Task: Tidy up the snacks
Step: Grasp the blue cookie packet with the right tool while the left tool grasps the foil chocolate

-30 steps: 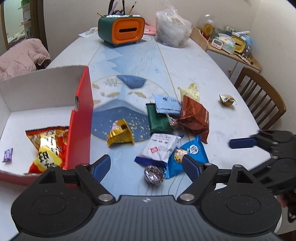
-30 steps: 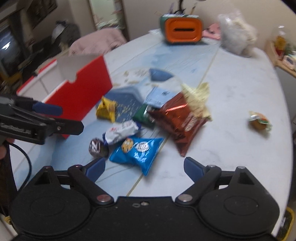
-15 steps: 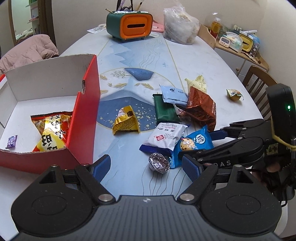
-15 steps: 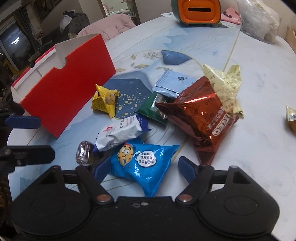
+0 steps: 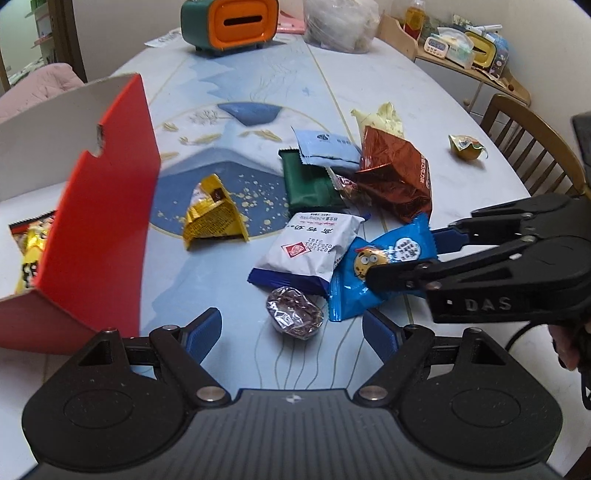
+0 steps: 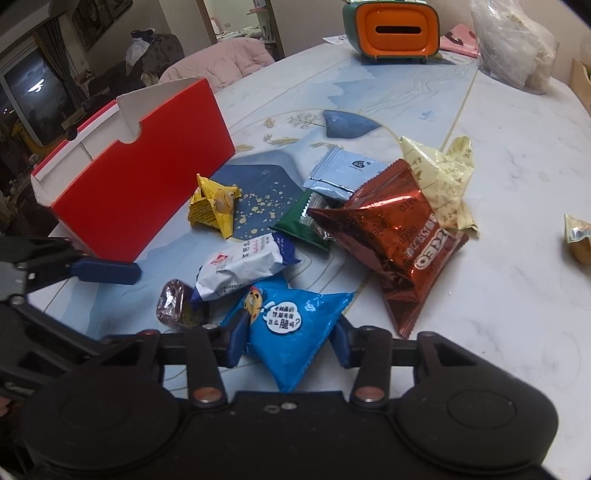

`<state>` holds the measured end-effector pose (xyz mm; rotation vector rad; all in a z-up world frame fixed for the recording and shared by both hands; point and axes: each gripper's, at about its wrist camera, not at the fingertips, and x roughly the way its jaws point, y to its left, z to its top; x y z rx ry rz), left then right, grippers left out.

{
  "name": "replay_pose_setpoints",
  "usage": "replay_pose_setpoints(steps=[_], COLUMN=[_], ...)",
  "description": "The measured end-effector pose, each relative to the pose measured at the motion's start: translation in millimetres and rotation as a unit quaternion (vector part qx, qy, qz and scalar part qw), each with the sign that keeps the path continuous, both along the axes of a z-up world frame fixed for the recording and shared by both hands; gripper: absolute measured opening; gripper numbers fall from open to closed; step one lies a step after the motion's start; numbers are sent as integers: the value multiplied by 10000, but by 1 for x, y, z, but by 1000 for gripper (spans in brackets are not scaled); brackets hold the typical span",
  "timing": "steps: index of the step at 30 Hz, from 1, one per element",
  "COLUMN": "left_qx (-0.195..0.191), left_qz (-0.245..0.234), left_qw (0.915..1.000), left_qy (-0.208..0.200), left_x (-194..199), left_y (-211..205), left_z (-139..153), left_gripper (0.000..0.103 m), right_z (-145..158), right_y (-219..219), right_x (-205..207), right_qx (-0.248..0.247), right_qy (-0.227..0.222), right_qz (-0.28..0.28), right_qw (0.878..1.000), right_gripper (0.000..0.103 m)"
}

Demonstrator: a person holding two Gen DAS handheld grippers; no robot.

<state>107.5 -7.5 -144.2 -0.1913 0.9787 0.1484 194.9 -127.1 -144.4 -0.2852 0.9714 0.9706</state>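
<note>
- Right gripper (image 6: pixel 288 341): the jaws are closing on the blue snack packet (image 6: pixel 295 332). The packet sits between the two blue pads, and both pads meet its sides. The packet still lies on the tabletop (image 6: pixel 517 184), near the front edge.
- Left gripper (image 5: pixel 291 334): the jaws stand wide apart and hold nothing. The gripper hangs over the front edge of the tabletop, and the foil-wrapped round sweet (image 5: pixel 294 312) lies just ahead of the gap between its pads.
- White packet with a blue end (image 5: pixel 308 254): lies touching the blue snack packet on its left side, just behind the foil sweet.
- Yellow packet (image 5: pixel 212 218): lies apart from the pile, between it and the red box (image 5: pixel 107 229).
- Red box: stands open at the left edge of the tabletop. A red-and-yellow packet (image 5: pixel 31 247) lies inside it.
- Centre pile: a dark green packet (image 5: pixel 310 181), a light blue sachet (image 5: pixel 327 147), a copper-red foil bag (image 5: pixel 399 177) and a pale yellow bag (image 5: pixel 380 118) lie overlapping one another.
- Small wrapped snack (image 5: pixel 467 146): lies alone toward the right edge, well apart from the pile.
- Far edge of the tabletop: an orange-and-green container (image 5: pixel 231 24) and a clear plastic bag (image 5: pixel 340 24) stand there.
</note>
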Motion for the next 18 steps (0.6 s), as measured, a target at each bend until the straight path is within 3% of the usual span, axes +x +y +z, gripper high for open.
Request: replay_pose_setpoints(steps=[4,16,18], left_qx=[-71,-49,-46], left_qz=[10,168,202], left_qw=[10000,9998,9998], left_qy=[39,113,84], left_x=[5,9,9], left_y=[1,2,2], left_z=[-4,-11,-11], left_gripper=[75,32,32], right_z=[4,15,16], right_y=[-10,-39,-40], right_x=[0,-3,-6], right_qx=[39,191,214], right_qy=[9,143,144], right_qz=[-148,-579,-598], right_qw=[9999,9980,9979], right_gripper=[40,36,35])
